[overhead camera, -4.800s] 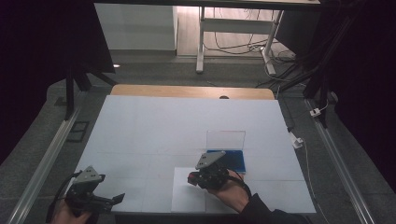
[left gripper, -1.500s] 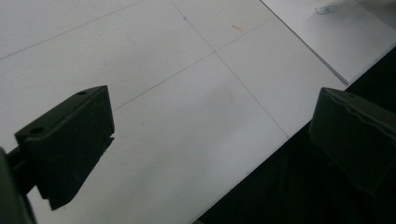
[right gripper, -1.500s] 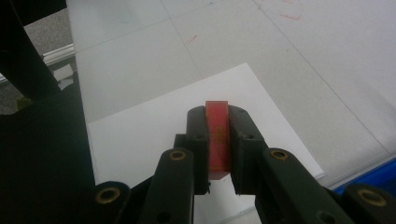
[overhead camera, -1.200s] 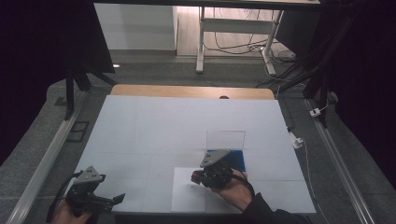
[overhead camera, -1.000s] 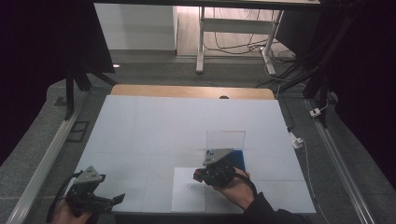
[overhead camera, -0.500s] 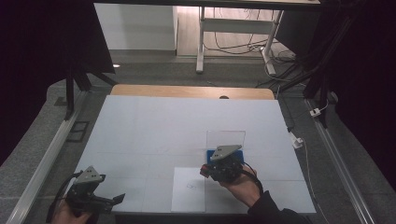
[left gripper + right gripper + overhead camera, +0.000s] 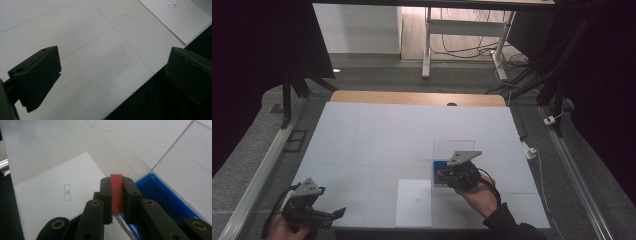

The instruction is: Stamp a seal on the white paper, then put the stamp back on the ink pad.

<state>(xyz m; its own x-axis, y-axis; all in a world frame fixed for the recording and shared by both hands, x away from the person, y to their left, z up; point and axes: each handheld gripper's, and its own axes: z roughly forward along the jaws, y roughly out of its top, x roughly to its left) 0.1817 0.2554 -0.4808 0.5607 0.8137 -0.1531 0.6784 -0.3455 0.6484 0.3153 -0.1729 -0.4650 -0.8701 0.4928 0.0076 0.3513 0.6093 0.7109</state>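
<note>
Right gripper (image 7: 117, 195): fingers clamped on red stamp (image 7: 116, 192), held over blue ink pad (image 7: 160, 197), right of desk's near-edge paper sheet (image 7: 414, 202). Step: inking, probably. Next: press squarely. Left gripper (image 7: 112, 75): fingers wide, empty, near-left corner.

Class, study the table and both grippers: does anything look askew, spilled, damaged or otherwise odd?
Nothing stands out. The sheet lies flat and square to the table edge. The right gripper holds a red stamp straight between its jaws beside the blue tray. The left gripper is open. A few faint red marks on the table look harmless.
</note>
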